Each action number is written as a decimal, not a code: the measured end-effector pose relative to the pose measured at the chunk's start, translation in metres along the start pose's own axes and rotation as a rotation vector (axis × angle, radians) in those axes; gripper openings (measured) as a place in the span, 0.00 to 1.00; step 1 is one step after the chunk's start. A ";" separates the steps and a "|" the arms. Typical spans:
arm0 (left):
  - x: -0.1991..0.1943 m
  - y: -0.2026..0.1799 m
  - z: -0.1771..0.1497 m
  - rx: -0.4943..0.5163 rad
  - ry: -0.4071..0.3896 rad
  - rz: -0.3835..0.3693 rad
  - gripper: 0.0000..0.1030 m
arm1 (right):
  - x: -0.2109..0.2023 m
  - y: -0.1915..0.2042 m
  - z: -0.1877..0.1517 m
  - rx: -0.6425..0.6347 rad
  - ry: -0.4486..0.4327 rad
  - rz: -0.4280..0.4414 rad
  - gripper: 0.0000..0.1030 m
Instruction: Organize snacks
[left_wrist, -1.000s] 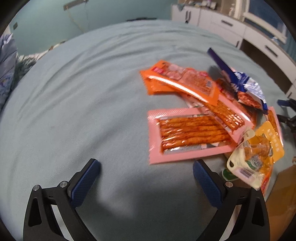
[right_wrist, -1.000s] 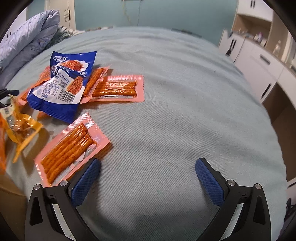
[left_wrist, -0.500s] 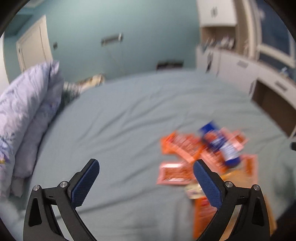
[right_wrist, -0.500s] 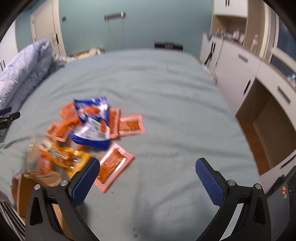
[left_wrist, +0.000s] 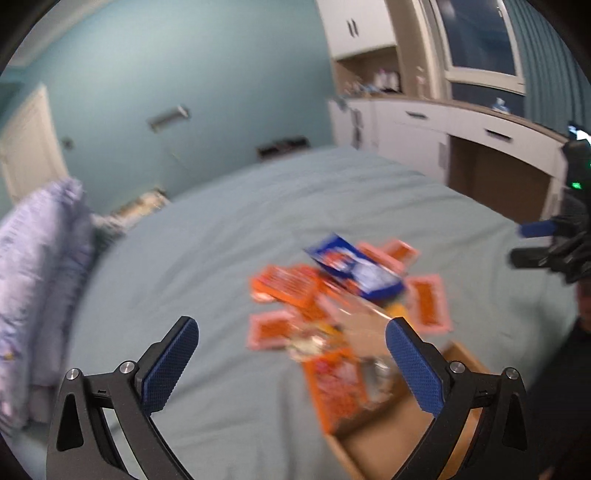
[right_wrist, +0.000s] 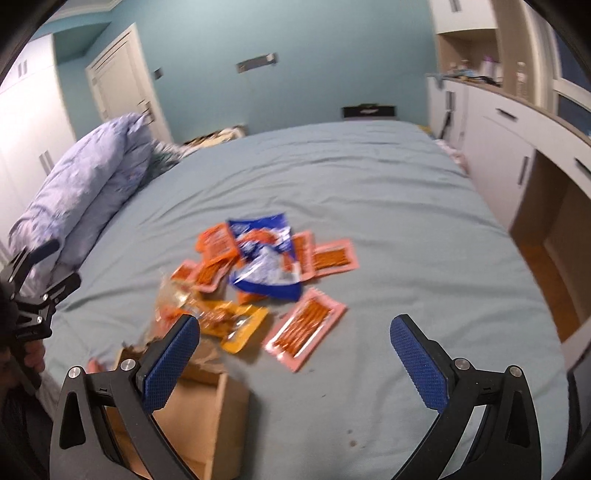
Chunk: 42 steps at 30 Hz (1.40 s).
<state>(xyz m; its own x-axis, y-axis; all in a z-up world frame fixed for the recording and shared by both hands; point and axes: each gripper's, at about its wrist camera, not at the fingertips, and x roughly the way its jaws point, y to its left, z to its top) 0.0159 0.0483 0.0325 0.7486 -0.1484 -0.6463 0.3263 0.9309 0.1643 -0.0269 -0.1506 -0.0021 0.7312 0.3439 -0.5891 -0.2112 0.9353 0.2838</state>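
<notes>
A pile of snack packets lies on the blue-grey bed (right_wrist: 369, 192). A blue bag (right_wrist: 266, 262) (left_wrist: 354, 269) sits on top, with orange packets (right_wrist: 216, 243) (left_wrist: 291, 288) and pink packets of red sticks (right_wrist: 306, 328) (left_wrist: 426, 304) around it, and a yellow packet (right_wrist: 236, 325) near the front. A brown cardboard box (right_wrist: 199, 417) (left_wrist: 388, 424) stands at the bed's near edge. My left gripper (left_wrist: 291, 369) is open and empty, held high above the bed. My right gripper (right_wrist: 295, 365) is open and empty, also held high. The left wrist view is blurred.
A folded lilac duvet (right_wrist: 81, 192) lies at the bed's left side. White cabinets and drawers (right_wrist: 517, 140) line the right wall. A white door (right_wrist: 122, 85) is at the back left. The other gripper shows at each view's edge (left_wrist: 546, 240) (right_wrist: 33, 288).
Both grippers have pulled up and back from close over the packets, so the whole bed and room now show. The packets lie as before.
</notes>
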 end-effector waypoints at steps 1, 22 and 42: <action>0.005 -0.002 -0.001 0.003 0.031 -0.026 1.00 | 0.004 0.002 0.001 -0.013 0.019 0.007 1.00; 0.050 0.022 -0.013 -0.151 0.278 -0.071 1.00 | 0.031 0.028 0.011 -0.117 0.087 -0.175 1.00; 0.151 0.022 -0.040 -0.219 0.630 -0.233 0.79 | 0.074 0.018 0.026 -0.119 0.169 -0.204 1.00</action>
<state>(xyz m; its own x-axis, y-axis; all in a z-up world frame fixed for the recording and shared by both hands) 0.1130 0.0601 -0.0916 0.1747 -0.1922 -0.9657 0.2646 0.9538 -0.1420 0.0405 -0.1109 -0.0208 0.6501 0.1475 -0.7454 -0.1532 0.9863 0.0616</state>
